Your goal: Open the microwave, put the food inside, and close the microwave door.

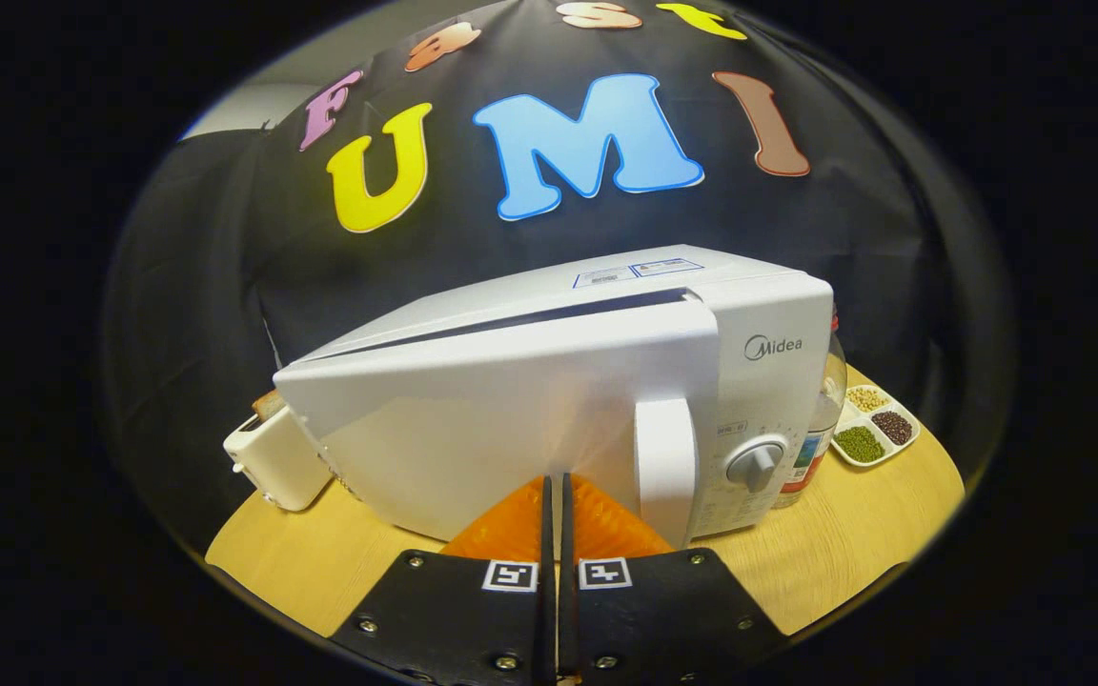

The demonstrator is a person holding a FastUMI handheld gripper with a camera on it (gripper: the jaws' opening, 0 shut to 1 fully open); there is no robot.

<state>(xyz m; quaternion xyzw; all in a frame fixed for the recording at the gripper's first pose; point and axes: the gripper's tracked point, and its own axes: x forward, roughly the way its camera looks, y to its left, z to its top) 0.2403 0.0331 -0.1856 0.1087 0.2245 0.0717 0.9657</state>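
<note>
A white microwave (768,353) stands on the wooden table (854,543). Its door (511,429) is slightly ajar, with a narrow dark gap along the top edge. A white vertical handle (665,467) sits at the door's right side, beside a grey dial (755,465). My gripper (556,486) is shut, its two fingers pressed together with nothing between them, and the tips touch the door face left of the handle. The food is hidden from view.
A white toaster (273,457) with bread stands left of the microwave. To the right stand a clear bottle (821,429) and a white divided dish (878,427) of beans. Bare table lies right of the fingers.
</note>
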